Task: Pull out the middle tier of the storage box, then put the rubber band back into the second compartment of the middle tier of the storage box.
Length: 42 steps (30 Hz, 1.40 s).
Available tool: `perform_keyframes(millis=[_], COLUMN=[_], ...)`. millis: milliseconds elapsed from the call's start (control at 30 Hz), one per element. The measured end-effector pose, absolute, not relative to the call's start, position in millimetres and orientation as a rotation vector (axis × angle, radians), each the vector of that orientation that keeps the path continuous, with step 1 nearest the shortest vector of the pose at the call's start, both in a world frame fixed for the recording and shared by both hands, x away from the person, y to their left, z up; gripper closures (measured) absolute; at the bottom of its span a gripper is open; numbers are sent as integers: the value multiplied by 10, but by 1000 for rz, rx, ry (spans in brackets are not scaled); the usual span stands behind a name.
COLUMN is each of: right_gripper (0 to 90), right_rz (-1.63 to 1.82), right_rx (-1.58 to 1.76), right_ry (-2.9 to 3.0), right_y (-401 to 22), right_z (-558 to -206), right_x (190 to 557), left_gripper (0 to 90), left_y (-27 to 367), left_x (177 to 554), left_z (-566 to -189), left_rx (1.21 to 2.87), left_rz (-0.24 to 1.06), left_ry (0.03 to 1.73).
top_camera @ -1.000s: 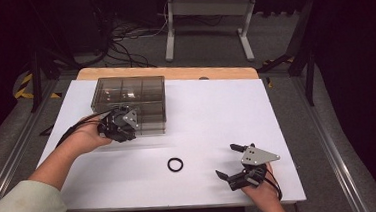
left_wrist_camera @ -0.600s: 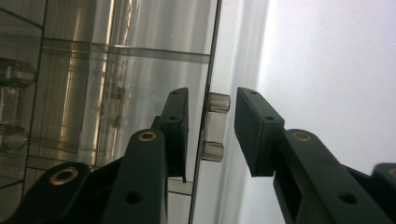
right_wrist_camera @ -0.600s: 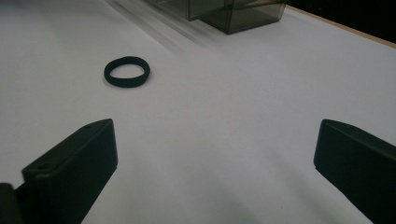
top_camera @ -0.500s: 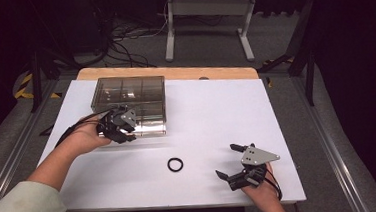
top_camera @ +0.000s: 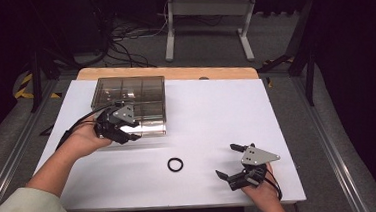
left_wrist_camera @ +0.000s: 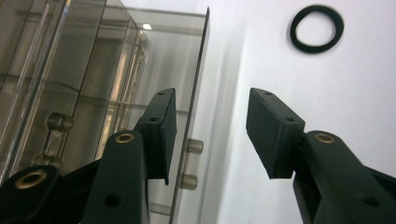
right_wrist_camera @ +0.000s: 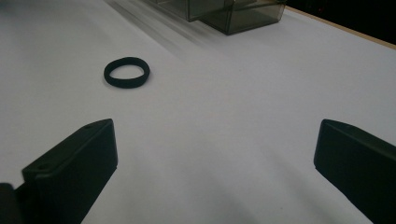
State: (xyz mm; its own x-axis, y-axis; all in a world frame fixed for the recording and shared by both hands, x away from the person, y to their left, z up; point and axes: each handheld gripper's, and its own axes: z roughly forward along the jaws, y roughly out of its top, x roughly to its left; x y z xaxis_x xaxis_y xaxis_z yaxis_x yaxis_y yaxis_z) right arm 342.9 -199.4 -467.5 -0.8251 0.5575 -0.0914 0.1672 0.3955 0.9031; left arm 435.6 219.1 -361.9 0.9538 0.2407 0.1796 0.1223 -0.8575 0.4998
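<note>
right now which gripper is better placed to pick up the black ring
Probably the right gripper: it sits near the black ring with jaws wide open and bare table between. The left gripper is at the clear box, jaws just opening beside its front panel.

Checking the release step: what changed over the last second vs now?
The left claw has just been opening at the front edge of the smoky clear box; its pads now stand apart on either side of the box's front panel, not pressing it. The hand lifted slightly. Unchanged: the right claw rests open on the table, and the black ring lies where it was.
</note>
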Motion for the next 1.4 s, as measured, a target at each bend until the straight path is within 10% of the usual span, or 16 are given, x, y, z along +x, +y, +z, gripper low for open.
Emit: perform_keyframes(millis=[1400], right_gripper=[3], right_rz=[1410], right_rx=[616], right_ry=[2279], right_y=[-1992], right_z=[-4677], right_x=[3428], left_gripper=[525], left_y=[1820], left_x=[3814], left_z=[-3720], left_rx=[2392], left_rz=[205], left_ry=[194])
